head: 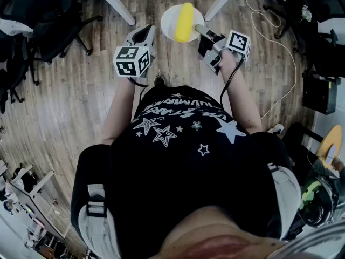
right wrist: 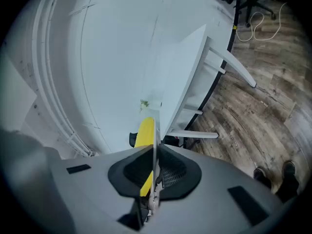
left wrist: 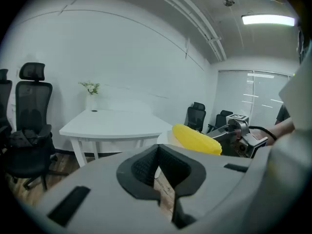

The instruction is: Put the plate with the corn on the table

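Yellow corn (head: 184, 22) lies lengthwise on the white plate (head: 168, 21), and we see that plate clamped by its near rim between the jaws of the right gripper (head: 200, 31), so plate and corn stick out straight ahead of that gripper's tips, above the wooden floor (head: 81, 90). In the right gripper view the plate (right wrist: 154, 130) runs edge-on out of the closed pads, with the corn (right wrist: 145, 135) against one face of it, just past the tips. The left gripper (head: 146, 34) is held beside the right one, clear of the plate; its own view shows the pads meeting at their tips with nothing between them. From that gripper the corn (left wrist: 195, 139) sits ahead and off to the right. The white table (left wrist: 117, 123) stands further ahead of both grippers, well apart from the plate, with a small vase of flowers (left wrist: 90, 94) at its far edge and black office chairs (left wrist: 29, 126) off to the left gripper's left.
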